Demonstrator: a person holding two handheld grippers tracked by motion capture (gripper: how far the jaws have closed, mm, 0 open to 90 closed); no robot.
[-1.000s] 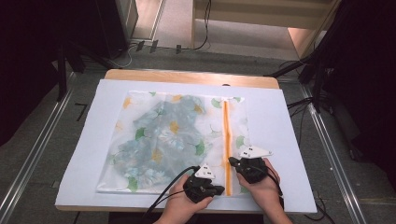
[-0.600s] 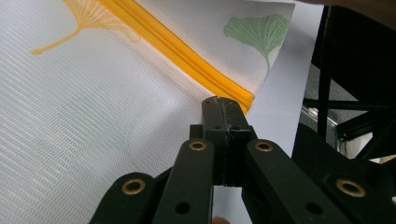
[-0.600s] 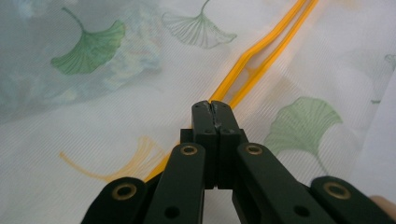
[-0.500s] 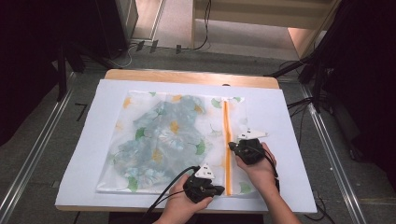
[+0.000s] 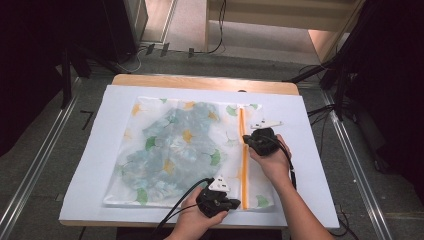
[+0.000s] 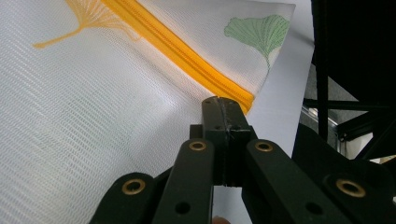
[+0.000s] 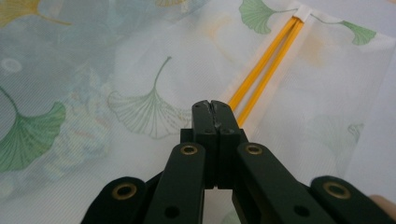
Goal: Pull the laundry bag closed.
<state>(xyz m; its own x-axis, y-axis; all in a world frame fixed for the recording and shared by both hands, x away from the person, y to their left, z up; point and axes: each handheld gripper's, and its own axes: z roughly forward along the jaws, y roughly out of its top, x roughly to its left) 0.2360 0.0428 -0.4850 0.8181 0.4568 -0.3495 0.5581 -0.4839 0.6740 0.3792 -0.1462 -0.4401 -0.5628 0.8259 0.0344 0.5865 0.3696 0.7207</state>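
The right hand-held gripper (image 5: pixel 248 140) has slid up the orange zipper (image 5: pixel 244 165), jaws clamped; left hand-held gripper (image 5: pixel 231 202) pinched shut.

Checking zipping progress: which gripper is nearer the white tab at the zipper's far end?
Right. The right gripper sits partway along the orange zipper, closer to the white tab; the left gripper stays by its near end.

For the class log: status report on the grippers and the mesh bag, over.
Left gripper shut at zipper's near end. Right gripper shut midway along zipper, zipper parted ahead of it. Mesh bag flat, clothes inside. Nothing in the way.
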